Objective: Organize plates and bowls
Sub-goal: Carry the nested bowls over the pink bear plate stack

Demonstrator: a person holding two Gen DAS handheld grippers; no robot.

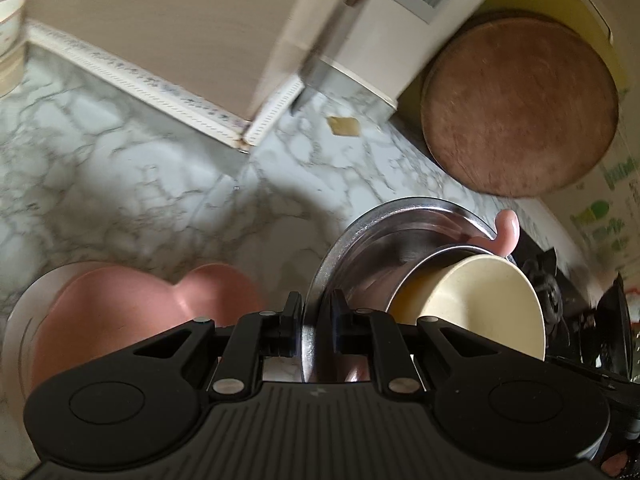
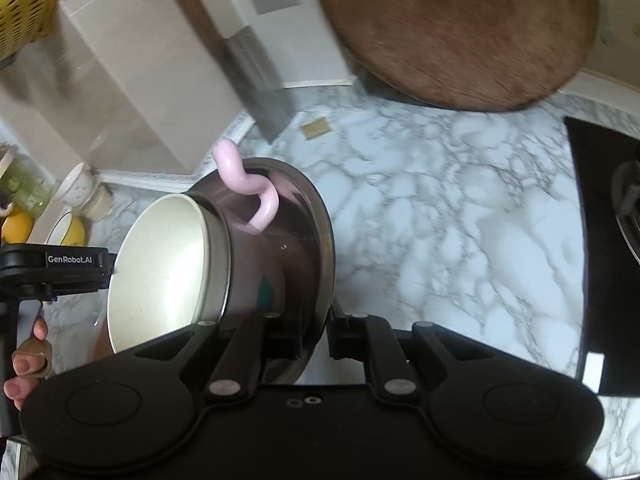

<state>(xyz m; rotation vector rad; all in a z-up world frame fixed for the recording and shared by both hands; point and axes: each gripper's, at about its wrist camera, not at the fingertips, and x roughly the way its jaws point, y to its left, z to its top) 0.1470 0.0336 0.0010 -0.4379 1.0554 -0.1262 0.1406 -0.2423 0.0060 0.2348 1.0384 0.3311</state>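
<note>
A wide steel plate (image 1: 360, 248) hangs tilted on its edge above the marble counter, carrying a nested stack. The stack is a smaller steel bowl (image 2: 224, 264), a cream bowl (image 1: 480, 300) inside it, and a pink curled handle (image 2: 248, 192) poking out behind. My left gripper (image 1: 316, 320) is shut on one side of the plate's rim. My right gripper (image 2: 318, 336) is shut on the opposite side of the rim (image 2: 326, 264). The cream bowl (image 2: 160, 264) faces the left gripper's housing (image 2: 76, 268). A pink heart-shaped dish (image 1: 120, 312) lies on another steel plate (image 1: 24, 308) on the counter.
A round wooden board (image 1: 520, 108) leans at the back wall, and a cleaver (image 2: 256, 80) hangs beside it. A black stove (image 2: 604, 240) lies to the right. A white bowl (image 1: 10, 40) stands far left and a yellow colander (image 2: 24, 4) hangs above. A hand (image 2: 28, 364) grips the left tool.
</note>
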